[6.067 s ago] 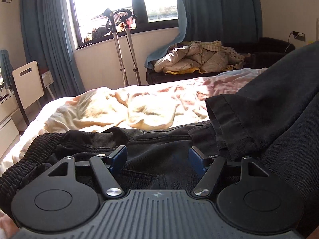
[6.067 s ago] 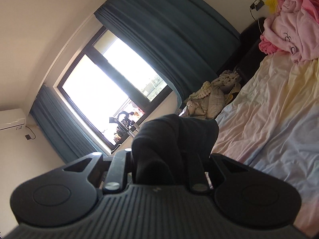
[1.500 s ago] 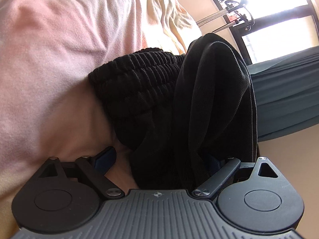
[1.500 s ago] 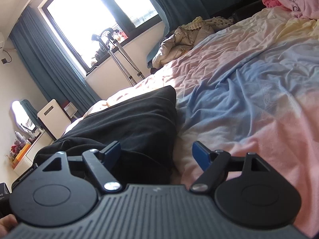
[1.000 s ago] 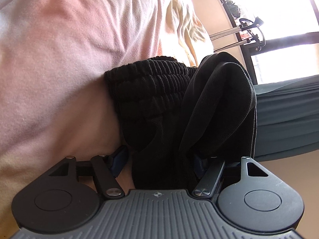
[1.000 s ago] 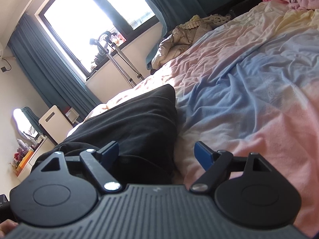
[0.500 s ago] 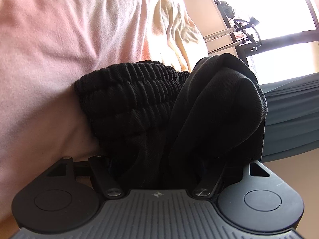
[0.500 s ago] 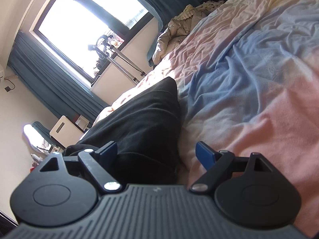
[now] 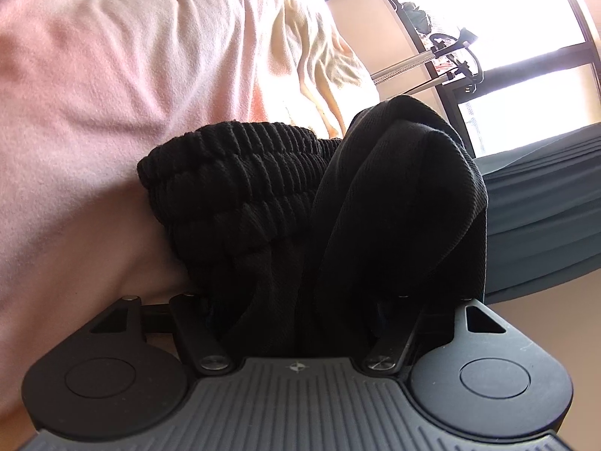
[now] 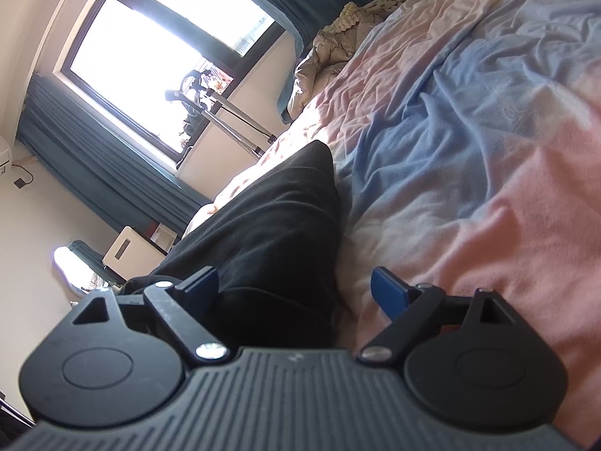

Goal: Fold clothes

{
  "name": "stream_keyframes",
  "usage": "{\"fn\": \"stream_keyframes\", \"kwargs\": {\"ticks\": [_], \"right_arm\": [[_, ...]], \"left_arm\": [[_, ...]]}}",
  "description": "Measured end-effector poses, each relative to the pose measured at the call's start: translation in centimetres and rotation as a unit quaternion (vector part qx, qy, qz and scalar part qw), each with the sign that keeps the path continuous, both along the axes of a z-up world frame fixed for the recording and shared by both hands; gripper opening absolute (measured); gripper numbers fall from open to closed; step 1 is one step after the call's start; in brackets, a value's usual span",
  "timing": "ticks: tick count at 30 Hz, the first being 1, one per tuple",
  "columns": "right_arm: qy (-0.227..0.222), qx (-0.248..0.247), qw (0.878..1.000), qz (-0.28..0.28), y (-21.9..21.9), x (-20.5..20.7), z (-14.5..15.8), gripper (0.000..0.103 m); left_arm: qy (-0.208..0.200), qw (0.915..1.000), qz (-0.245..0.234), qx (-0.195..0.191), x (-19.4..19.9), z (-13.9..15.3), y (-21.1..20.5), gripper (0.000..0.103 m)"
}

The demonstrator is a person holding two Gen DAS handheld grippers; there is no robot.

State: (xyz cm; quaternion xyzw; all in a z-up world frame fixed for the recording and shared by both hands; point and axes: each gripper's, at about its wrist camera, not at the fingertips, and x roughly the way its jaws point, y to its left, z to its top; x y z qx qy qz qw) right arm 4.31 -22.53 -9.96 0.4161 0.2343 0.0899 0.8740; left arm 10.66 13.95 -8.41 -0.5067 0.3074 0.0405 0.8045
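In the left wrist view, the pink bedsheet [image 9: 112,94] fills the left side. Beside it to the right lie the black trousers [image 9: 300,206], their ribbed waistband [image 9: 233,173] bunched toward the sheet and a smooth fold of leg rising on the right. The left tongs [image 9: 300,308] are clamped on the trousers, cloth packed between the two fingers so that the pads are hidden. Farther right stand the window [image 9: 507,37] and a blue curtain [image 9: 544,206].

In the right wrist view, the window [image 10: 161,56] and blue curtain [image 10: 94,173] sit at the left. The trousers [image 10: 278,233] lie flat on the bed, running away from the camera to a point. The right tongs [image 10: 296,289] are spread wide, blue pads [image 10: 387,289] apart, holding nothing; the left pad is over the black cloth, the right pad over the bedsheet [image 10: 488,131], which is pink, blue and cream.
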Motion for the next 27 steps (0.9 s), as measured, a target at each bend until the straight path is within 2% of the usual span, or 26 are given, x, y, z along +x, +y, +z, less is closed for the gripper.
{"fn": "stream_keyframes", "kwargs": {"ticks": [4, 7, 9, 11, 12, 18, 24, 27], "right_arm": [[0.001, 0.007, 1.000, 0.000, -0.1, 0.0, -0.1, 0.089], [0.001, 0.016, 1.000, 0.000, -0.3, 0.2, 0.0, 0.089], [-0.002, 0.018, 1.000, -0.001, -0.5, 0.5, 0.1, 0.089], [-0.004, 0.015, 1.000, 0.002, -0.6, 0.8, 0.2, 0.089], [-0.008, 0.020, 1.000, 0.005, -0.6, 0.9, 0.2, 0.089], [-0.017, 0.075, 0.997, 0.024, -1.1, 3.4, -0.2, 0.089], [-0.001, 0.085, 0.995, 0.045, -0.9, 6.4, -1.7, 0.088], [-0.001, 0.076, 0.994, 0.076, -0.1, 7.7, -2.0, 0.089]], "left_arm": [[-0.006, 1.0000, -0.002, 0.003, -0.1, 0.2, -0.1, 0.069], [-0.007, 0.9999, -0.003, -0.012, -0.1, -0.3, 0.2, 0.069], [-0.011, 0.9982, -0.001, -0.059, 0.0, -1.5, 0.9, 0.069], [-0.017, 0.9925, 0.000, -0.121, 0.2, -3.4, 1.9, 0.069], [-0.019, 0.9900, -0.001, -0.140, 0.3, -4.0, 2.2, 0.069], [-0.026, 0.9897, -0.007, -0.141, 1.3, -4.4, 2.3, 0.071], [-0.044, 0.9902, -0.006, -0.133, 2.1, -4.6, 1.8, 0.074], [-0.054, 0.9903, -0.003, -0.128, 2.1, -4.8, 1.5, 0.074]]}}
